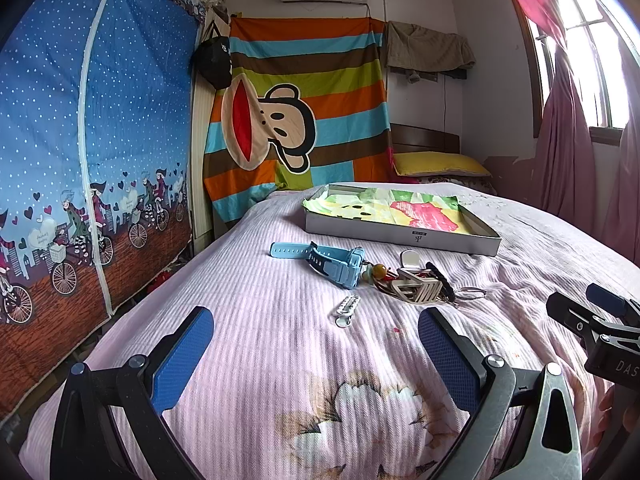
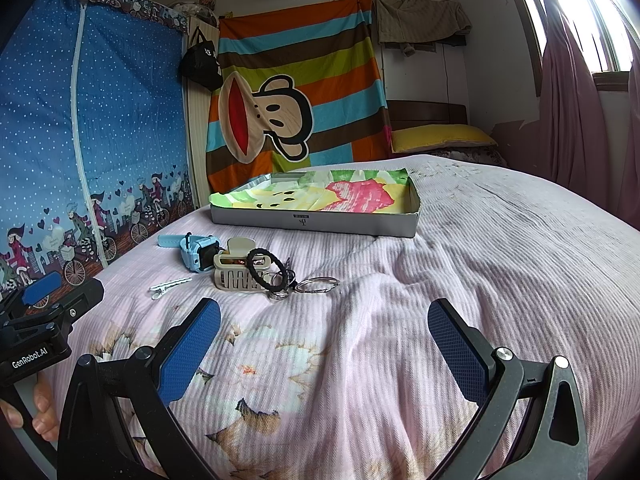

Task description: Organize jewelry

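Jewelry lies in a loose cluster on the pink ribbed bedspread (image 2: 460,248), none of it yet in the shallow grey cardboard tray lined with bright printed paper (image 2: 316,222) just beyond. You have a light-blue plastic wristwatch (image 1: 332,262), a cream plastic claw hair clip (image 2: 236,274), a black braided hair tie (image 2: 266,270) draped over the clip, steel key rings (image 2: 318,284) touching it, and a silver metal hair pin (image 1: 347,309) lying apart, nearest you. Your left hand-held gripper (image 1: 316,354) is spread wide and carries nothing; your right hand-held gripper (image 2: 324,350) likewise. Both hover short of the cluster. My judgement: sorting has not begun, and the isolated pin offers the cleanest first pick, the tangled clip and rings the poorest.
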`<action>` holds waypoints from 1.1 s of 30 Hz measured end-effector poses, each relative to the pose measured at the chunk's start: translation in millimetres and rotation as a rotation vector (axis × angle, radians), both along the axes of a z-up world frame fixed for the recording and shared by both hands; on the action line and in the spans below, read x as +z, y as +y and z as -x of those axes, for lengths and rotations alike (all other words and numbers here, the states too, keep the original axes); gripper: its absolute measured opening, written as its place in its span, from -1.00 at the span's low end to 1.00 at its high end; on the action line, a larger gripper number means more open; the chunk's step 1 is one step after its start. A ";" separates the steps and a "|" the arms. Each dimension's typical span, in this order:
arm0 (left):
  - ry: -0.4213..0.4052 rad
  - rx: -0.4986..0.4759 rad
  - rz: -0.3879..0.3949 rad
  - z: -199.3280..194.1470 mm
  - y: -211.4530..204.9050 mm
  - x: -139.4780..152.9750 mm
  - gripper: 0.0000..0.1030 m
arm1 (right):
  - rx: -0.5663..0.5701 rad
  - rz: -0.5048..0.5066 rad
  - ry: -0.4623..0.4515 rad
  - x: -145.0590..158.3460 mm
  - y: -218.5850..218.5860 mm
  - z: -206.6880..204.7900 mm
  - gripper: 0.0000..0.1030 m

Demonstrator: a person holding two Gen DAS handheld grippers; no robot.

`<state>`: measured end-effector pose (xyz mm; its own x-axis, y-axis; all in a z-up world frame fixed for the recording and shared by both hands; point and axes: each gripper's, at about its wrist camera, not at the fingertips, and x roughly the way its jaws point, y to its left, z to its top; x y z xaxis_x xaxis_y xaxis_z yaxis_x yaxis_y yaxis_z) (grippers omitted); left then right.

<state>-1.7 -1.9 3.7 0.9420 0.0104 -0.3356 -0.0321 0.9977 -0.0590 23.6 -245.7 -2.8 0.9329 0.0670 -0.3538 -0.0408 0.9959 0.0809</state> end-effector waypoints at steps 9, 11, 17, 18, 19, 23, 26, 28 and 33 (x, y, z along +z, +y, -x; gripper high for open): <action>0.000 0.000 -0.002 0.1 -0.1 0.0 1.00 | -0.003 -0.001 -0.002 0.2 -0.8 0.4 0.98; -0.001 0.000 -0.003 0.2 -0.1 0.2 1.00 | -0.002 0.000 -0.002 0.2 -1.1 0.5 0.98; -0.002 -0.001 -0.006 0.6 0.0 1.1 1.00 | 0.001 -0.005 -0.005 0.4 -1.4 0.6 0.98; -0.003 -0.001 -0.007 0.7 -0.1 1.0 1.00 | 0.001 -0.007 -0.008 1.2 -1.9 1.6 0.98; -0.003 -0.001 -0.007 0.7 -0.2 1.0 1.00 | 0.001 -0.007 -0.012 2.0 -3.0 2.8 0.98; -0.008 0.001 -0.018 1.0 4.6 5.2 1.00 | 0.002 -0.008 -0.019 5.9 -6.5 3.5 0.98; -0.007 -0.001 -0.023 -0.8 6.2 3.4 1.00 | 0.004 -0.011 -0.017 6.3 -6.9 3.4 0.98; -0.008 0.000 -0.023 -0.5 5.4 3.3 1.00 | 0.004 -0.014 -0.018 7.3 -6.9 4.2 0.98; 0.003 0.001 -0.031 -5.3 8.0 5.3 1.00 | 0.002 -0.034 0.004 10.1 -7.3 1.4 0.98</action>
<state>3.7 6.1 9.0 0.9410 0.0216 -0.3376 -0.0328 0.9991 -0.0277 22.2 -253.0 7.4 0.9315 0.0810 -0.3546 -0.0427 0.9925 0.1148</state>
